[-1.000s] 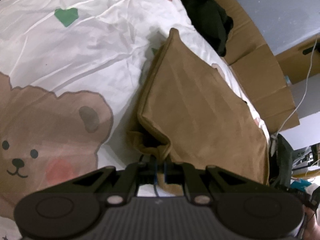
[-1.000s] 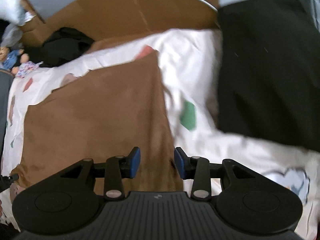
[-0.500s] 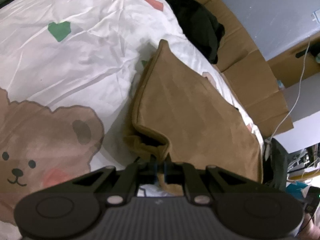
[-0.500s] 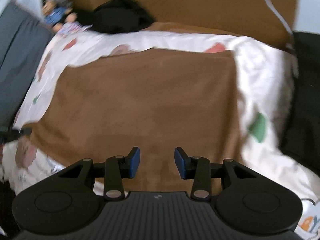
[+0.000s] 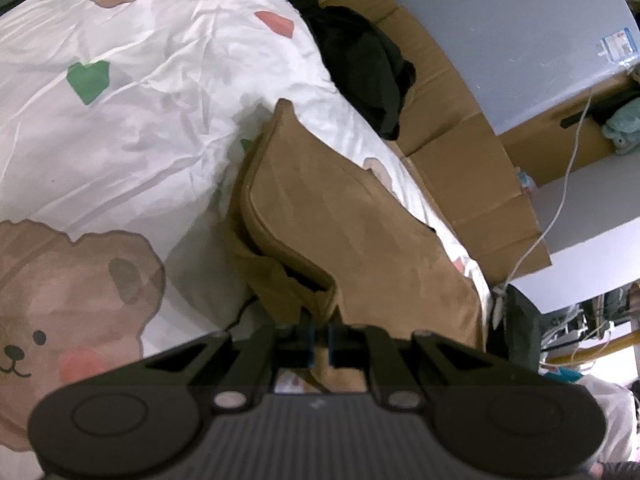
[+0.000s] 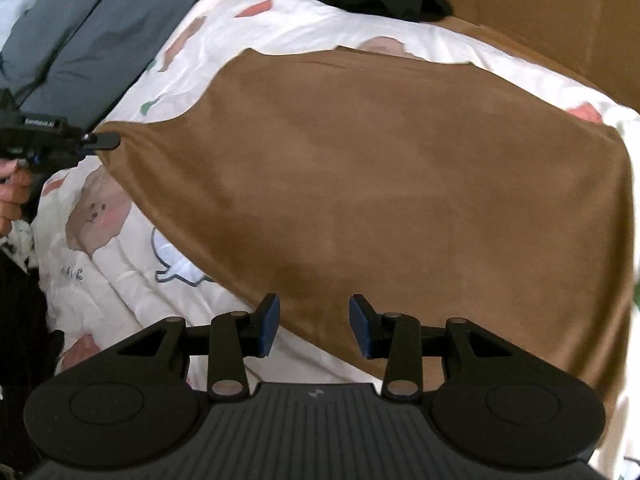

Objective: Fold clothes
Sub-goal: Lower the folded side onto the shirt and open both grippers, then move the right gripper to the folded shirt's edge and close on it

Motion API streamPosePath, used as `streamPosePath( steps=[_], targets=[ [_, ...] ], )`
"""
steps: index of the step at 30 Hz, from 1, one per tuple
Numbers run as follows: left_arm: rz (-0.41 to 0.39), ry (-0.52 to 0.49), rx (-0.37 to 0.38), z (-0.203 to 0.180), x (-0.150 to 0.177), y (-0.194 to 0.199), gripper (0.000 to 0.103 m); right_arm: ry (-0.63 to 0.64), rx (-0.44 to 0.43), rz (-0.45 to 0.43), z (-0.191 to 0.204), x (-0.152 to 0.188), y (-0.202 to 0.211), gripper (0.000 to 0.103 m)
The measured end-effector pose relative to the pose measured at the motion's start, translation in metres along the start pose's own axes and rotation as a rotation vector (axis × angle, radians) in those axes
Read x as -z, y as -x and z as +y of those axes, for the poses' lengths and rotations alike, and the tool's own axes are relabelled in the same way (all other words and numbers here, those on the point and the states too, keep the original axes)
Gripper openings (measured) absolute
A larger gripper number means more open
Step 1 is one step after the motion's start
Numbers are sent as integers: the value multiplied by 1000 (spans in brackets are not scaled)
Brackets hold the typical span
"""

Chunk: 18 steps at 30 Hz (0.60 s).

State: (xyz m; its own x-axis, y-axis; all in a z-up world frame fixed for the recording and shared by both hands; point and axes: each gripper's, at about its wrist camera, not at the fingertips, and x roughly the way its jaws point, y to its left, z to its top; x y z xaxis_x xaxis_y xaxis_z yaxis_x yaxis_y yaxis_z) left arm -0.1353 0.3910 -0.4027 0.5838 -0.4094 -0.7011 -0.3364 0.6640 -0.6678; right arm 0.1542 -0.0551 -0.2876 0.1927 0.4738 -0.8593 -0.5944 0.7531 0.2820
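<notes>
Here, one white quilted bedcover printed with brown bears (image 6: 120,280) covered the bed. One brown suede-like garment (image 6: 380,184) lay spread across it, one corner lifted off the cover. Left gripper (image 5: 319,340): black, jaws clamped on that lifted corner. Right gripper (image 6: 314,326): black with blue pads, jaws partly apart, empty, above the garment's near edge.
</notes>
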Motion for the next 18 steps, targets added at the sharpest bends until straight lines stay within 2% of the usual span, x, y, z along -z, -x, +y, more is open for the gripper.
streamPosePath(
  steps=[6, 12, 18],
  targets=[
    [11, 35, 22, -13, -21, -29, 6, 119, -47, -86, 43, -22, -5, 43],
    [12, 22, 45, -18, -35, -43, 6, 215, -75, -135, 89, -45, -18, 43],
    [32, 45, 49, -17, -38, -55, 6, 360, -48, -196, 128, -50, -25, 43]
  ],
)
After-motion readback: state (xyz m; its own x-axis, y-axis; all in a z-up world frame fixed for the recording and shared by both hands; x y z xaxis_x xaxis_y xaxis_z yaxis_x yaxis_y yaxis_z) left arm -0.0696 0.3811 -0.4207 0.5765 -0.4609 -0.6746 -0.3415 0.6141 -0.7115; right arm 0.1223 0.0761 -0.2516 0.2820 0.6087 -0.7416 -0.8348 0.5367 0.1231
